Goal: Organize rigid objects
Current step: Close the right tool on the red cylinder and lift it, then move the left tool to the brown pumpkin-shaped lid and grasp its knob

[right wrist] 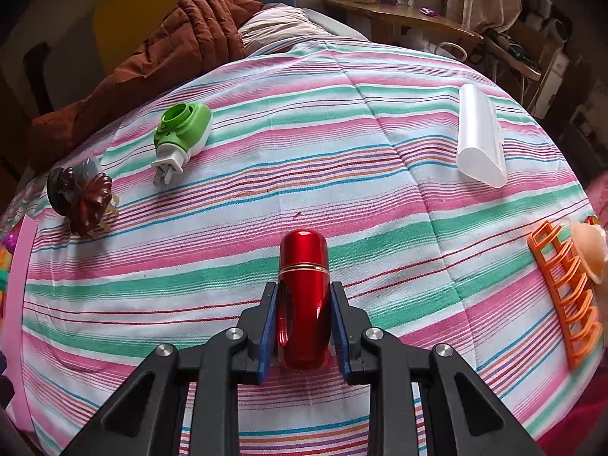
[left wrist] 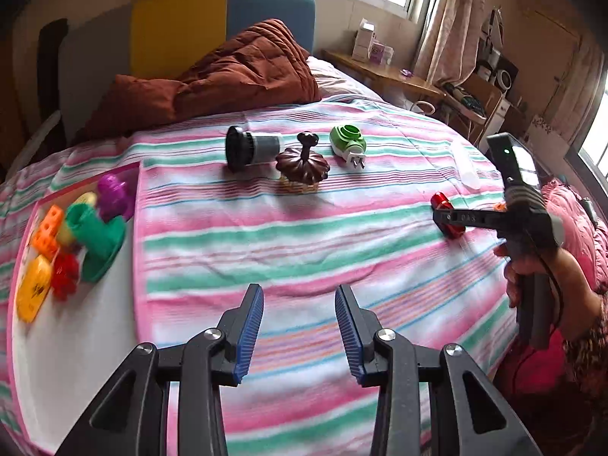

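My right gripper [right wrist: 303, 288] is shut on a shiny red capsule-shaped case [right wrist: 303, 266] that lies on the striped bedsheet; the same case [left wrist: 447, 214] and gripper [left wrist: 442, 217] show at the right of the left wrist view. My left gripper [left wrist: 299, 292] is open and empty above the sheet. Ahead lie a black and grey cylinder [left wrist: 247, 147], a brown pumpkin-shaped lid [left wrist: 303, 163] and a green plug-in device [left wrist: 347, 140]. A white tray [left wrist: 68, 342] with a pink rim at the left holds several colourful plastic toys [left wrist: 76, 235].
A white translucent cover [right wrist: 479, 135] lies at the far right of the sheet, an orange rack [right wrist: 566, 288] with a peach suction cup [right wrist: 587, 250] at the right edge. A brown quilt [left wrist: 228, 76] is heaped at the bed's head. A wooden shelf [left wrist: 383, 70] stands beyond.
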Demonstrator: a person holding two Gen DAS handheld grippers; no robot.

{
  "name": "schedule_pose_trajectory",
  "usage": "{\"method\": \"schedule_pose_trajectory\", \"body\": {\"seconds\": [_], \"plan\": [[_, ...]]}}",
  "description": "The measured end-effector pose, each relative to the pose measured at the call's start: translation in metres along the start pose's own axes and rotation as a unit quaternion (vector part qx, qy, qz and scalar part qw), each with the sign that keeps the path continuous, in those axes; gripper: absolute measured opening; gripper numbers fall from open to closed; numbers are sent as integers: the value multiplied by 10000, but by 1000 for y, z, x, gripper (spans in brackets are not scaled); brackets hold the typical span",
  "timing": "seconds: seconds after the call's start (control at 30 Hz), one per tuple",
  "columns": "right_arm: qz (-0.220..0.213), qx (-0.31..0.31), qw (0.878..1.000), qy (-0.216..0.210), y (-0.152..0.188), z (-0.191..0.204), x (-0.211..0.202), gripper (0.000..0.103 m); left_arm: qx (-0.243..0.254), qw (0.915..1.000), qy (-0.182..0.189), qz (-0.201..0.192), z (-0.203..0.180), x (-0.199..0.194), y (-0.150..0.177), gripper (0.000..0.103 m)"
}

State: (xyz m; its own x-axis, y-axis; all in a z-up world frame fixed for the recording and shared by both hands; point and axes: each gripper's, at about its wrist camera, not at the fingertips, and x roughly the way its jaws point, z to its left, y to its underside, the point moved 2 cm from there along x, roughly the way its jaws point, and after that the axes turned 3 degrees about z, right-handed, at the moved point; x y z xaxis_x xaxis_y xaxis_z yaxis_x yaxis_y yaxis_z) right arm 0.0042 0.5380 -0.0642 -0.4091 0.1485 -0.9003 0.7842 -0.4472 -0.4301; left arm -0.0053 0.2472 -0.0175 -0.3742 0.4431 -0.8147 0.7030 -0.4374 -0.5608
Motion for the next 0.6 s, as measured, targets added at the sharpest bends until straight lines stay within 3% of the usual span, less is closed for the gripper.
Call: {"method": "schedule_pose_trajectory", "body": {"seconds": [0.27,0.47,0.6], "plan": [[-51,-256,9996,140,2,5,0,27,8,9998,-219,5,-21,38,-47,40],[-1,-245,9996,102,-2,4,1,27,111,9981,-596,67,-29,64,-72,41],[38,-240,9997,92,-3,4,2,27,96,9974,-711,104,-30,77,-82,57]]}}
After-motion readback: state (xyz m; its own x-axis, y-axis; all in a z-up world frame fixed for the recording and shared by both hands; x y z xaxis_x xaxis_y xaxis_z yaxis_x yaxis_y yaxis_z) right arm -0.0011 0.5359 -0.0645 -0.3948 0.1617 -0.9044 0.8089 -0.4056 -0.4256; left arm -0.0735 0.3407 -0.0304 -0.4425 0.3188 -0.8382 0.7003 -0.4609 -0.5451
